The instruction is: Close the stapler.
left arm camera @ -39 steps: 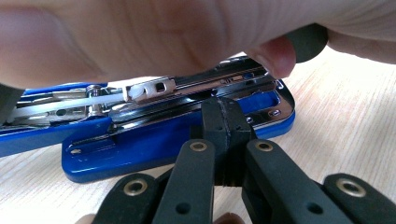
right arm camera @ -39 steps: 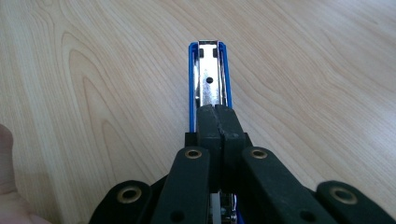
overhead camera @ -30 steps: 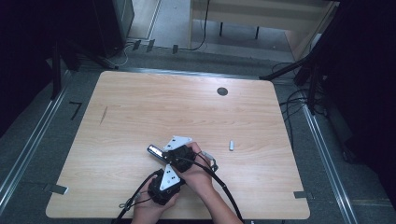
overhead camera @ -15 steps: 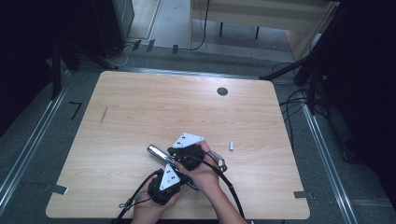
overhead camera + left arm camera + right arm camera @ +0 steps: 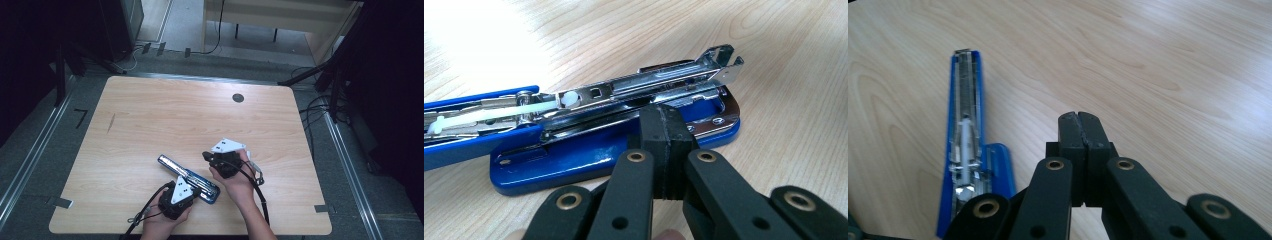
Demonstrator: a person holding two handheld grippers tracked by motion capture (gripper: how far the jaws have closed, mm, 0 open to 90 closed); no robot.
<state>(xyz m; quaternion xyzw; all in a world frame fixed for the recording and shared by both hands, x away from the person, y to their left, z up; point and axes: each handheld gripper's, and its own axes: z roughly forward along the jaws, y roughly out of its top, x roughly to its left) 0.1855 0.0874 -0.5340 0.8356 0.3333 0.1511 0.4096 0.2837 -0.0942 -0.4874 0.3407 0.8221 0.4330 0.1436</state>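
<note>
Left claw point(image 5: 192, 186) closed; right claw point(image 5: 206, 156) closed (raised).

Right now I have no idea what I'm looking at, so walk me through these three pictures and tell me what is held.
A person sits at a wooden table and holds a hand tool in each hand; each tool ends in a two-jaw claw. The high view looks down from above. The other two pictures come from small cameras that ride on the tools, looking along their black jaws. On the table lies a blue stapler, swung open so its metal staple track shows. The left claw is shut, its tip right at the stapler's base; I cannot tell whether it presses on it. The right claw is shut on nothing, beside the stapler. A small pale item lies by the right hand.
</note>
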